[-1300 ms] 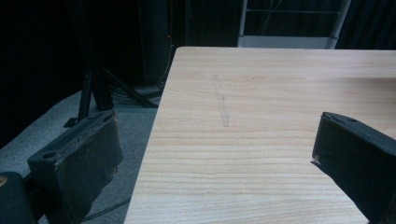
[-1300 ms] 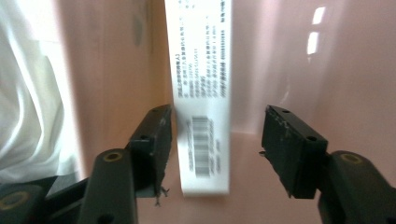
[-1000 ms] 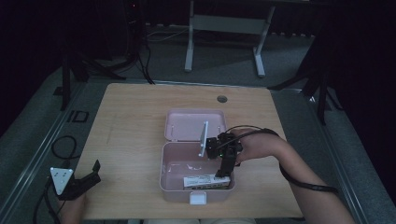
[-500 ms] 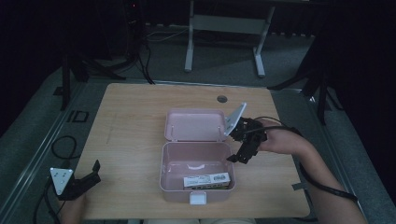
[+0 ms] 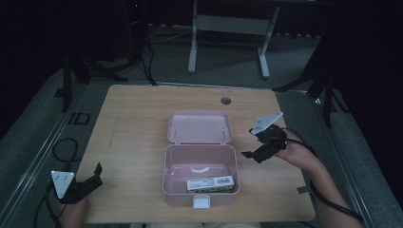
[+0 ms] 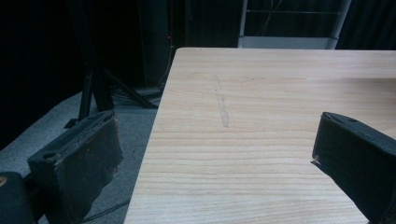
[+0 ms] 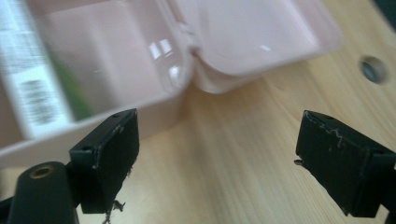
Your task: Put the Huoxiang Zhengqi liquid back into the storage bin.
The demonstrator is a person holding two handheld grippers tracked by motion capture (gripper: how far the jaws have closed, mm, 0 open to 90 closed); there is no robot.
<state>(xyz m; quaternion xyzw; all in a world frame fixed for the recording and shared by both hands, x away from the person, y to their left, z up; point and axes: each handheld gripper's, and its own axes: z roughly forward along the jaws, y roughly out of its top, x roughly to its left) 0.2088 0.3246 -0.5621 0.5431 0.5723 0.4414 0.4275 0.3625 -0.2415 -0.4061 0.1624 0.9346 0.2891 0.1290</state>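
- Pink plastic box is sitting open at the middle of the wooden desk, its lid lying flat behind it and a white carton resting inside.
- Right gripper is hovering just right of the box, jaws spread wide after opening, nothing between them.
- Left gripper is waiting at the desk's near left corner, jaws wide and empty.

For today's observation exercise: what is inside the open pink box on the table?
Inside the pink box lies one flat white packet with printed text, against the front wall. A dark strip shows beneath its front edge; what that is stays covered. The rest is bare.
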